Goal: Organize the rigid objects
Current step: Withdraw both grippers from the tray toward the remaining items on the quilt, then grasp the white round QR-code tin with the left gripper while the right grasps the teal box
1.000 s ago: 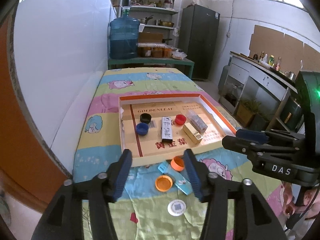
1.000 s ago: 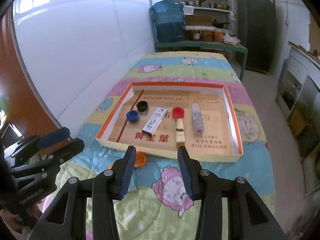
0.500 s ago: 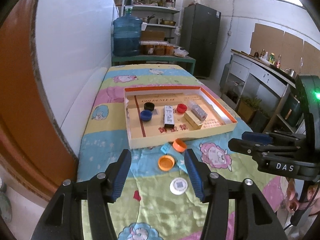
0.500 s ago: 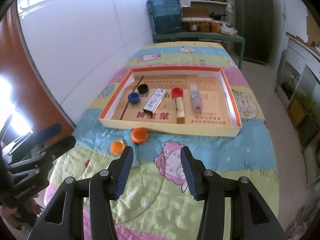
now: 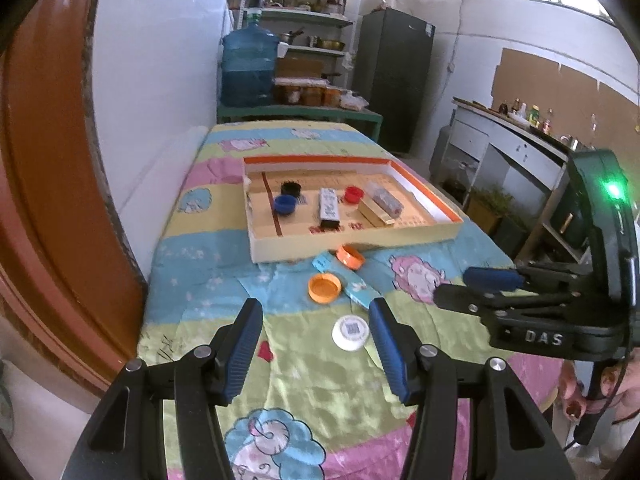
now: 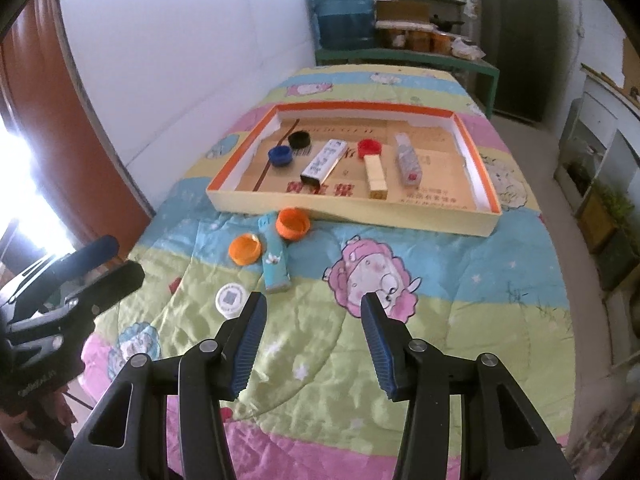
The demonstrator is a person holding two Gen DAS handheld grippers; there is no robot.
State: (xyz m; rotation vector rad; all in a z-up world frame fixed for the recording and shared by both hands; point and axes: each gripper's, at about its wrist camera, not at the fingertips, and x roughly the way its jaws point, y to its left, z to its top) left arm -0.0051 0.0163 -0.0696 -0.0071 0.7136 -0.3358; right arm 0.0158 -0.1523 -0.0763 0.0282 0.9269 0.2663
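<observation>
Blue-padded left gripper (image 5: 314, 330) and right gripper (image 6: 310, 322) both stand open over the quilt (image 6: 440, 280), empty, touching nothing. Two orange caps (image 6: 245, 249), a blue box (image 6: 273, 254) and a white disc (image 6: 230, 299) lie before the tray (image 6: 352, 210); the disc's print is illegible.

You can read "DAS" in pale letters on the black body of the right gripper (image 5: 490, 286), while the red characters printed on the floor of the shallow box (image 6: 354, 220) stay too blurred to make out.
</observation>
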